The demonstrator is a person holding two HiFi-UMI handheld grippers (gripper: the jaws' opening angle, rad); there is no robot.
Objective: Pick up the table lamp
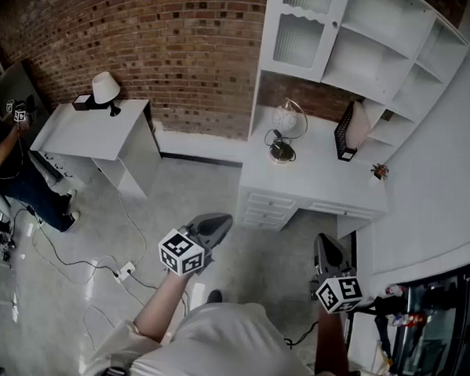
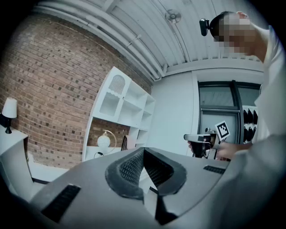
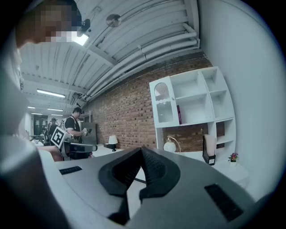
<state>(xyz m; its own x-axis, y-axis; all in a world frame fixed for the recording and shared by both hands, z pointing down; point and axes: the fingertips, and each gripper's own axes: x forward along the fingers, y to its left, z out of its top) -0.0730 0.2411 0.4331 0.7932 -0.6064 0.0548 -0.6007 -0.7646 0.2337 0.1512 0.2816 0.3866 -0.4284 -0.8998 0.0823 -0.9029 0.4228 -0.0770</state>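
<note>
A globe table lamp (image 1: 287,121) with an arched metal stem stands on the white desk (image 1: 321,192) ahead; it also shows as the globe lamp (image 2: 103,140) and the globe lamp (image 3: 170,146) in the gripper views. A second lamp with a white shade (image 1: 107,88) stands on the left side table (image 1: 92,132). My left gripper (image 1: 215,221) and right gripper (image 1: 326,247) are held level over the floor, well short of the desk. Both are shut with nothing between the jaws, as seen at the left gripper (image 2: 143,150) and the right gripper (image 3: 141,150).
A white shelf unit (image 1: 368,49) rises over the desk, with a black file holder (image 1: 346,132) and a small flower pot (image 1: 379,171) on the desktop. Cables and a power strip (image 1: 123,273) lie on the floor at left. A person (image 1: 12,160) stands by the side table.
</note>
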